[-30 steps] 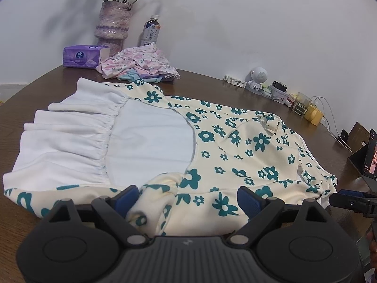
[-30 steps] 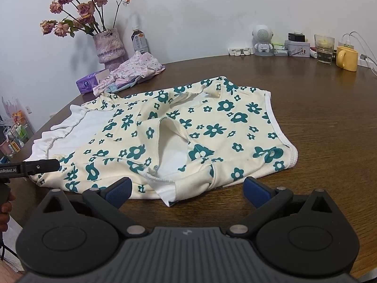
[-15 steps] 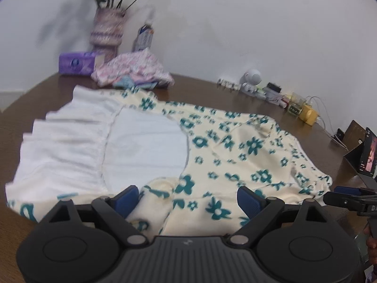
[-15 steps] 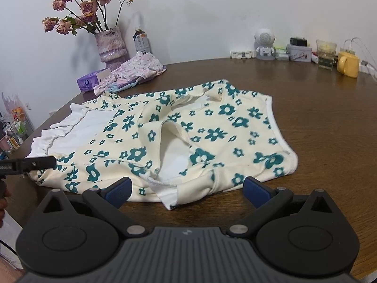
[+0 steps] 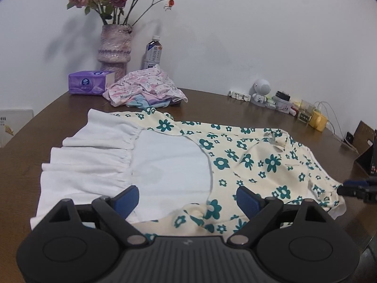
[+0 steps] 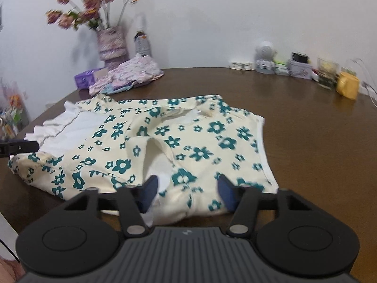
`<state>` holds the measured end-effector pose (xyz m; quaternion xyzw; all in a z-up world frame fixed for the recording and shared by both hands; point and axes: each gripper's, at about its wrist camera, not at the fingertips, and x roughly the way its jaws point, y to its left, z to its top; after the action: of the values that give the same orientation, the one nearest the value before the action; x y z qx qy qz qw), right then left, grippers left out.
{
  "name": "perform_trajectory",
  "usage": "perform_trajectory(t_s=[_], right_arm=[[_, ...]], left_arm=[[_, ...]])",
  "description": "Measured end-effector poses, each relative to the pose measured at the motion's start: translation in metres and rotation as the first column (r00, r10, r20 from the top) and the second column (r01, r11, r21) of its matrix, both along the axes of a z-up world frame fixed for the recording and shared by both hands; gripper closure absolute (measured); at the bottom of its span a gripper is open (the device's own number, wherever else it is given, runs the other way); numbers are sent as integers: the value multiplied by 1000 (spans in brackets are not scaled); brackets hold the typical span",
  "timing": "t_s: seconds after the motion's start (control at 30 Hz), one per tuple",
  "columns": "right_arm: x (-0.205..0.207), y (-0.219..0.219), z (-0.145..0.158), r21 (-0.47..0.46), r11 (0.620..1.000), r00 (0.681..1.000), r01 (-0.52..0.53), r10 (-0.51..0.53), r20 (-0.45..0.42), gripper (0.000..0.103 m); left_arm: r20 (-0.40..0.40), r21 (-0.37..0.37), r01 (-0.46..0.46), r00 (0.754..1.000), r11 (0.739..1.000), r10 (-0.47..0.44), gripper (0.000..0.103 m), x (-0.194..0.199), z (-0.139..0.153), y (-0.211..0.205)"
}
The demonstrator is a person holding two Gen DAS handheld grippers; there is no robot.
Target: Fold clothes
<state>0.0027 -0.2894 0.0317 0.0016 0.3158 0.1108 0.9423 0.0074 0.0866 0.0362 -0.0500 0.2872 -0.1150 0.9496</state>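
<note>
A cream dress with teal flowers [image 5: 256,162] and a white ruffled hem [image 5: 89,165] lies spread on the brown table [image 6: 318,141]. My left gripper [image 5: 187,200] stands open at the dress's near edge, where a bunched fold lies loose between its blue pads [image 5: 127,199]. My right gripper [image 6: 187,193] is at the other end of the dress [image 6: 200,151]. Its jaws are closing, with the near floral edge between the blue pads [image 6: 149,192], which do not visibly pinch it. Each gripper's tip shows at the edge of the other view, the right gripper [image 5: 353,188] and the left gripper [image 6: 18,147].
At the back left stand a vase of dried roses [image 5: 115,49], a bottle [image 5: 153,54], a purple tissue pack [image 5: 90,85] and a pile of pink clothes [image 5: 146,89]. Small items and a yellow mug [image 6: 347,88] line the wall at the right.
The right gripper's jaws have narrowed around the dress's near edge. The left gripper stays wide open and has tilted slightly. The dress lies as before.
</note>
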Motion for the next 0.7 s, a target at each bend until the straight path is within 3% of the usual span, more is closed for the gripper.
perform_trajectory(t_s=[0.2, 0.27, 0.37, 0.43, 0.6, 0.67, 0.7], right_arm=[[35, 17, -9, -92, 993, 996, -73, 69, -48, 53], [45, 24, -13, -130, 987, 994, -94, 86, -65, 58], [58, 30, -18, -178, 978, 991, -104, 87, -102, 92], [62, 26, -19, -171, 980, 990, -99, 80, -114, 96], [65, 18, -19, -162, 983, 988, -87, 65, -138, 94], [66, 14, -12, -109, 990, 987, -84, 67, -147, 83], [66, 10, -8, -67, 994, 987, -81, 70, -146, 71]], left_arm=[[-31, 42, -1, 1000, 999, 3, 14, 12, -9, 5], [-38, 64, 4, 999, 998, -2, 14, 16, -11, 5], [-52, 89, 4, 999, 996, 1, 15, 20, -16, 8], [-73, 93, 7, 997, 996, 0, 16, 23, -21, 11], [-87, 101, 24, 996, 995, -15, 16, 25, -25, 15], [-83, 84, 35, 996, 996, -28, 16, 25, -20, 17], [-75, 79, 40, 997, 996, -34, 16, 25, -16, 18]])
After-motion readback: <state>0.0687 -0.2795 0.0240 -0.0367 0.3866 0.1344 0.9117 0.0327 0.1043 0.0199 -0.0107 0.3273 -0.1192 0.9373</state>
